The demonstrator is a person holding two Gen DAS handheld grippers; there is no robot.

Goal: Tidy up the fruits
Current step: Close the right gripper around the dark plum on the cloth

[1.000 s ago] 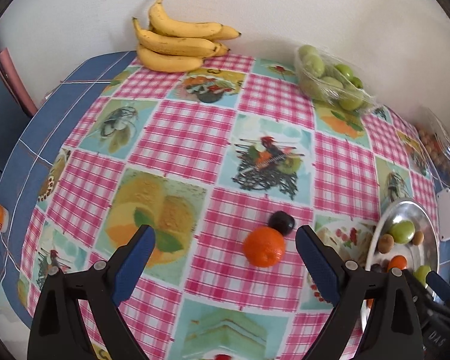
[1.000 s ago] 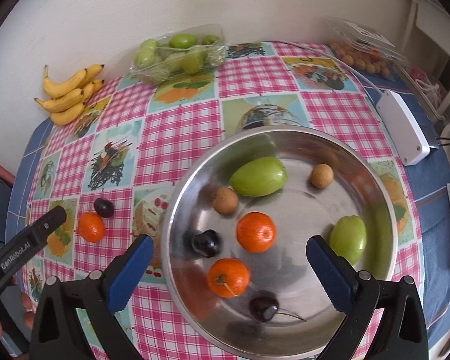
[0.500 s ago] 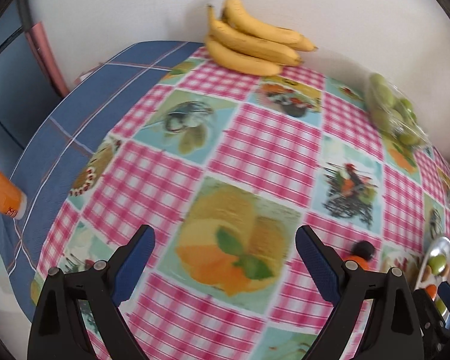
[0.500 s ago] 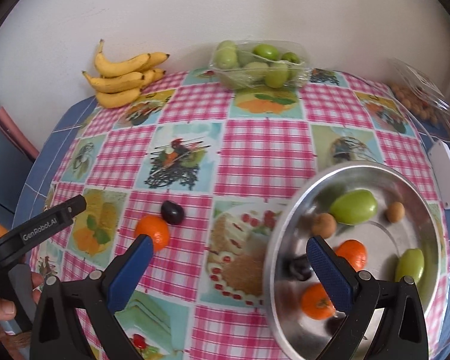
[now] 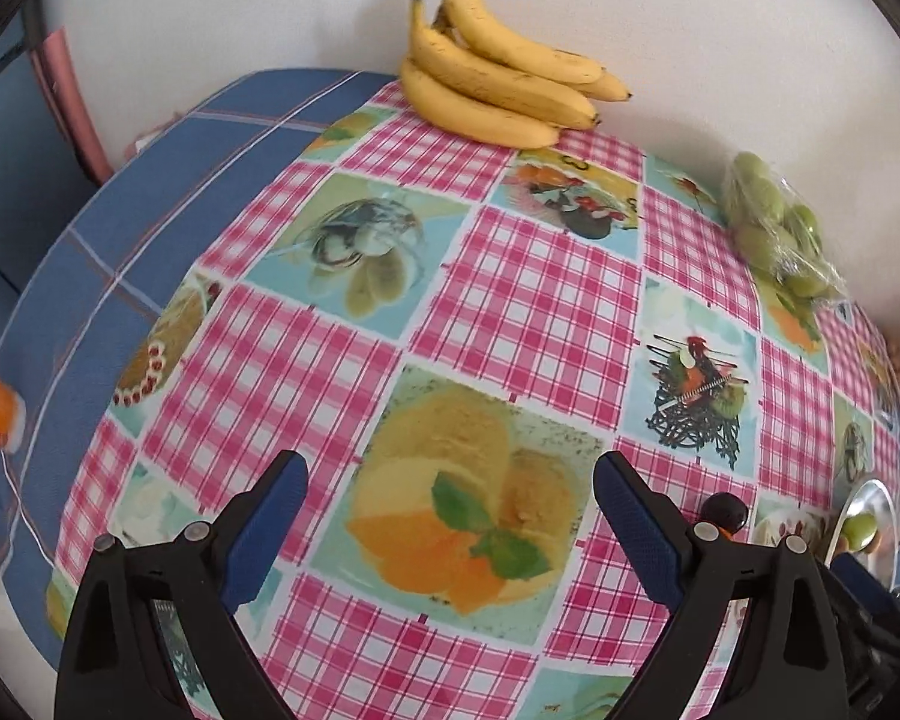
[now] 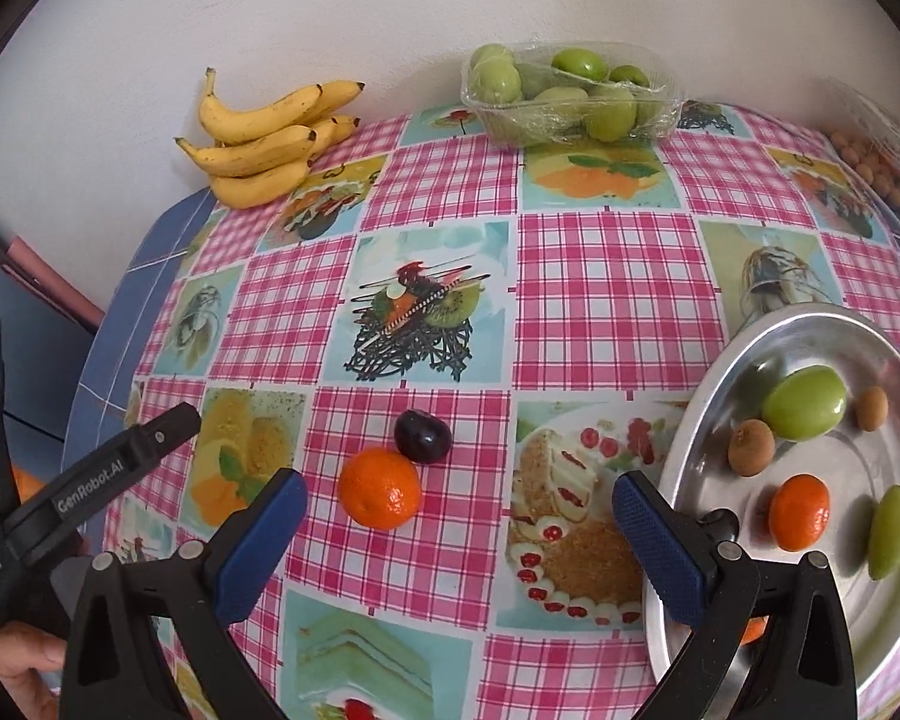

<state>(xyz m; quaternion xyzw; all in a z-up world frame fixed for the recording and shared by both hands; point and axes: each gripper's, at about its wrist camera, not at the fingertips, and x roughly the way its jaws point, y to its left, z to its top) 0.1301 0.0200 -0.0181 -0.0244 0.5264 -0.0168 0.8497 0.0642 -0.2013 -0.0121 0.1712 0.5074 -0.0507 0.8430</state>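
Observation:
An orange mandarin (image 6: 380, 495) and a dark plum (image 6: 423, 435) lie touching on the checked tablecloth. My right gripper (image 6: 459, 525) is open and empty, with the mandarin between its fingers a little ahead of the tips. A steel bowl (image 6: 687, 450) at the right holds green fruits, a mandarin and small brown fruits. My left gripper (image 5: 450, 504) is open and empty over the cloth's left part. The plum (image 5: 726, 510) shows just behind its right finger. The bowl (image 5: 870, 495) is at the far right.
A banana bunch (image 6: 264, 138) lies at the back left by the wall, and also shows in the left wrist view (image 5: 498, 84). A clear tray of green fruits (image 6: 570, 96) stands at the back. A bag of small brown fruits (image 6: 870, 162) is at the back right.
My right gripper has swung left from over the bowl to the loose mandarin and plum. My left gripper has swung left, away from those two fruits.

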